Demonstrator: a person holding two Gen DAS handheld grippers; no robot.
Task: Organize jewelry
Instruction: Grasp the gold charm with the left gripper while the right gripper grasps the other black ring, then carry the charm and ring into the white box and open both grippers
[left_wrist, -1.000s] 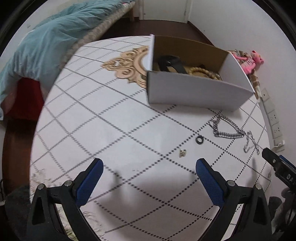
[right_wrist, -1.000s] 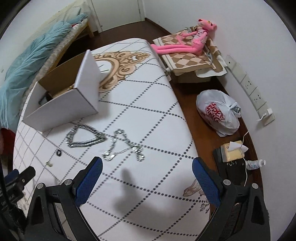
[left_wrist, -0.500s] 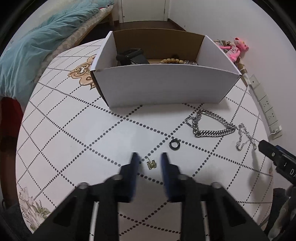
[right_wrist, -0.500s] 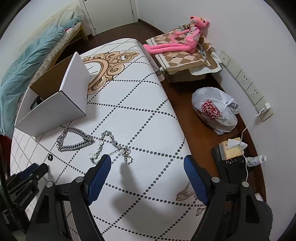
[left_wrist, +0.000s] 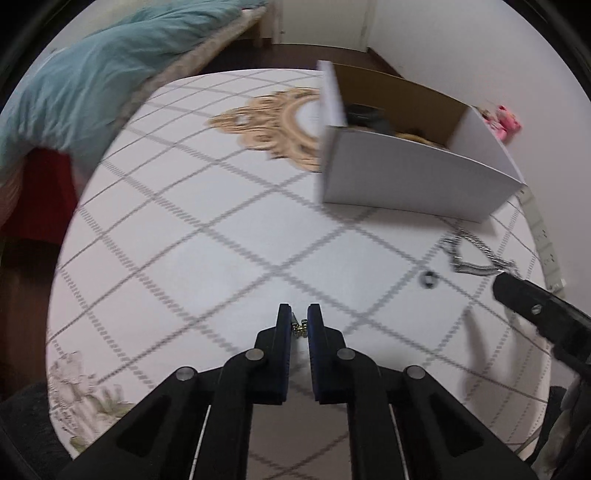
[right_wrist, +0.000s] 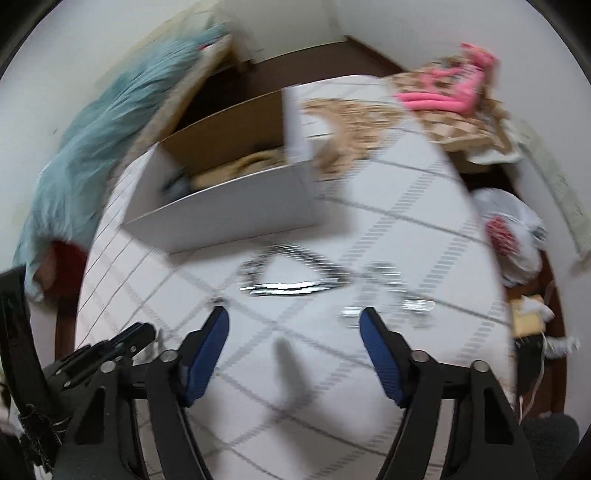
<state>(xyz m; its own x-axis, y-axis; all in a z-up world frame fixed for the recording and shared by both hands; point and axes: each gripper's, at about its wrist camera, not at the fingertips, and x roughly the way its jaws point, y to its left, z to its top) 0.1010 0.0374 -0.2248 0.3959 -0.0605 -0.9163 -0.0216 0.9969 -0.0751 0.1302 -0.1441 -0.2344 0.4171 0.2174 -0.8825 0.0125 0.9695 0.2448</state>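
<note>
The left gripper (left_wrist: 299, 323) pinches a small gold earring (left_wrist: 300, 327) between its blue pads, above the table (left_wrist: 192, 258). The right gripper (right_wrist: 294, 334) hangs spread wide over a blurred chunky silver chain (right_wrist: 291, 269), touching nothing. Beyond stands a white cardboard box (left_wrist: 410, 184) on a dotted, diamond-patterned tablecloth; a black ring (left_wrist: 428, 278) lies nearby.
</note>
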